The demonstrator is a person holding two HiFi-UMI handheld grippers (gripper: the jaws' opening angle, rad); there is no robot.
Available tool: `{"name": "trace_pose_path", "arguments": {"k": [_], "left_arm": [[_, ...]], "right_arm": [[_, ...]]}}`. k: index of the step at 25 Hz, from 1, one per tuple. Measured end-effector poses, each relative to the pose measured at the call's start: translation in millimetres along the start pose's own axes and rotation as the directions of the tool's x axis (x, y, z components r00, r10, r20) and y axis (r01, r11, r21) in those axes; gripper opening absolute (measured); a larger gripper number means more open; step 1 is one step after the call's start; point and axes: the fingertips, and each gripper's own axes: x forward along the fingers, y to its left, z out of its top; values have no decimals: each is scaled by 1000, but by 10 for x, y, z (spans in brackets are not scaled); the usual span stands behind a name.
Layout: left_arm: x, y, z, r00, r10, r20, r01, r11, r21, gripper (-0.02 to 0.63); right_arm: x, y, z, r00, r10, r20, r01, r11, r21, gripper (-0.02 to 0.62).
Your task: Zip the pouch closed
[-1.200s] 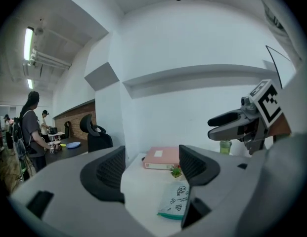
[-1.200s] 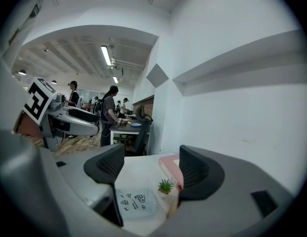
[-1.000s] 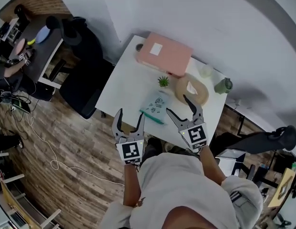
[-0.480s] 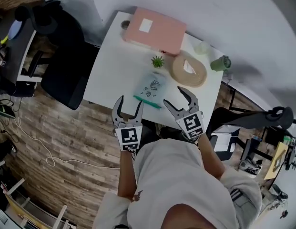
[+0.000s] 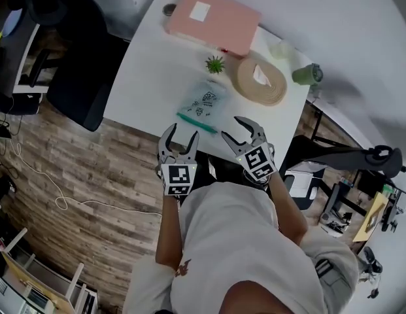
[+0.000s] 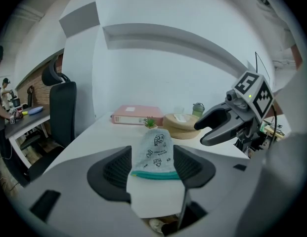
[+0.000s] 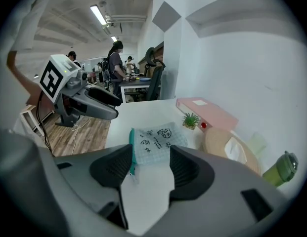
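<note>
A pale grey printed pouch (image 5: 203,101) lies flat on the white table (image 5: 144,77), its teal zipper edge (image 5: 196,122) toward me. Both grippers hover at the table's near edge, just short of that edge. My left gripper (image 5: 182,136) faces the zipper's left part, and the pouch (image 6: 154,154) shows beyond its jaws. My right gripper (image 5: 230,127) is at the zipper's right end, with the pouch (image 7: 155,142) ahead of its jaws. Both pairs of jaws have just been closing, but they stand apart with nothing pressed between them.
Behind the pouch stand a small green plant (image 5: 214,64), a pink box (image 5: 212,19), a round tan tray (image 5: 258,80), a clear cup (image 5: 279,48) and a green cup (image 5: 306,74). A black chair (image 5: 78,84) is left of the table. People work at desks far off in the right gripper view.
Both grippers have dropped down and forward to the table's near edge, close to the pouch's zipper side. Their jaws have narrowed.
</note>
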Motion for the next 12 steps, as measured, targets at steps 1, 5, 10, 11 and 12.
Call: {"name": "trace_pose_path", "arguments": {"k": [1, 5, 10, 11, 12], "left_arm": [[16, -49, -78, 1000, -3, -15, 3, 1000, -8, 258], [86, -238, -323, 998, -13, -61, 11, 999, -33, 249], [219, -481, -550, 993, -40, -111, 36, 999, -36, 233], [245, -525, -594, 992, -45, -121, 41, 999, -36, 230], [270, -566, -636, 990, -51, -131, 46, 998, -36, 225]], "right_arm": [[17, 28, -43, 1000, 17, -8, -17, 1000, -9, 241], [86, 106, -214, 997, 69, -39, -70, 997, -40, 232], [188, 166, -413, 990, 113, -83, -119, 990, -78, 219], [209, 186, -449, 988, 124, -90, -131, 988, -82, 219], [230, 205, -482, 986, 134, -95, -142, 986, -85, 218]]}}
